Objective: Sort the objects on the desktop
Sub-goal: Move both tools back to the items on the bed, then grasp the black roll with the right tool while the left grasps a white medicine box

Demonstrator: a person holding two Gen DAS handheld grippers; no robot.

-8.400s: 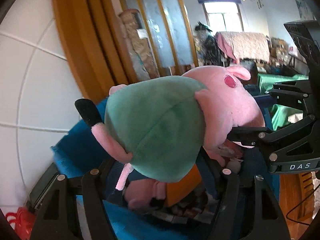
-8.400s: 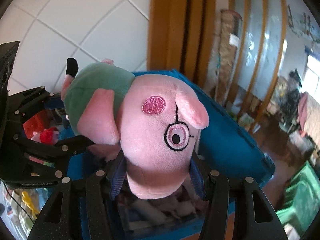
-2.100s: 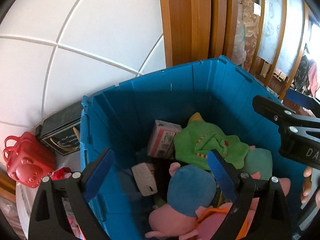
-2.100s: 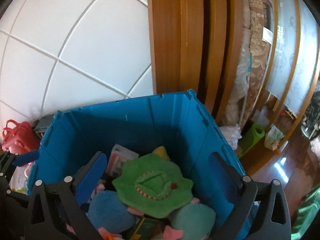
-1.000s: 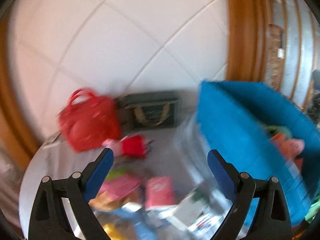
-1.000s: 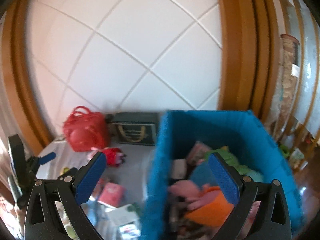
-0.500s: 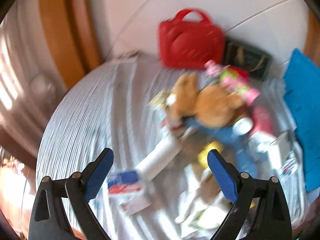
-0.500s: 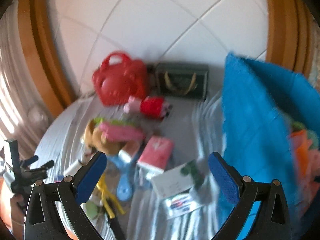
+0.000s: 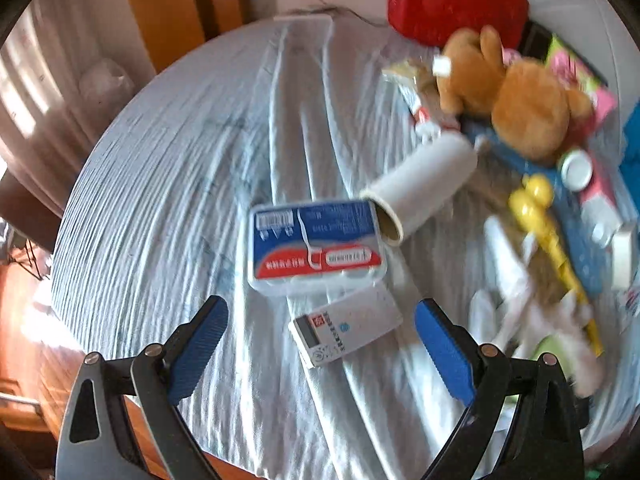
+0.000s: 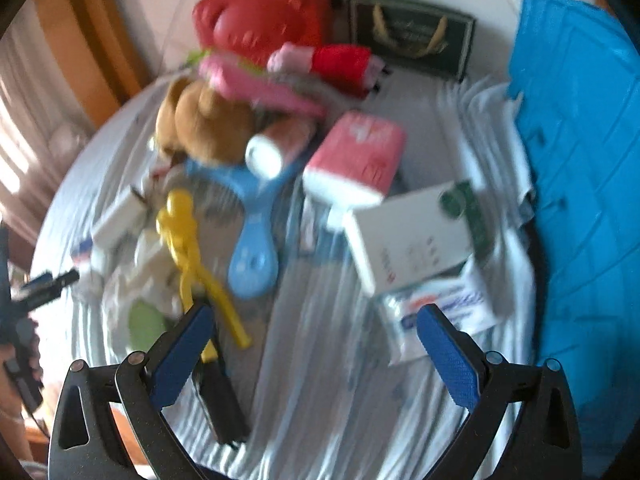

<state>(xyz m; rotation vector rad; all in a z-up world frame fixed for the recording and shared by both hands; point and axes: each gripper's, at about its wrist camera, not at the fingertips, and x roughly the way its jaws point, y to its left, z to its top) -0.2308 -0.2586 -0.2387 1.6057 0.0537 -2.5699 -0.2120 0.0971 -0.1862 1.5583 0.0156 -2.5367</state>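
Both grippers are hanging over the cluttered table with their blue-padded fingers spread wide and nothing between them. In the left wrist view, the left gripper (image 9: 320, 344) is hovering above a clear plastic floss-pick box (image 9: 316, 250) with a blue and red label, lying flat on the wrinkled pale tablecloth (image 9: 180, 200). A small white card box (image 9: 346, 326) is lying just beside the floss box, nearer the camera, and a white cardboard tube (image 9: 420, 188) is resting against the box's far corner. Beyond the tube, a brown plush bear (image 9: 516, 100) is lying on a blue hairbrush (image 9: 568, 208), with a yellow plastic toy (image 9: 548, 232) alongside and a red toy handbag (image 9: 456, 0) at the table's far edge.

In the right wrist view, which is blurred, the right gripper (image 10: 316, 344) is hovering over bare cloth between the hairbrush and a white carton (image 10: 412, 236). A pink packet (image 10: 356, 156) is lying beyond the carton, a red-dressed pig plush (image 10: 328, 64) is lying near the handbag, and a blue storage bin (image 10: 580, 160) is standing at the right.
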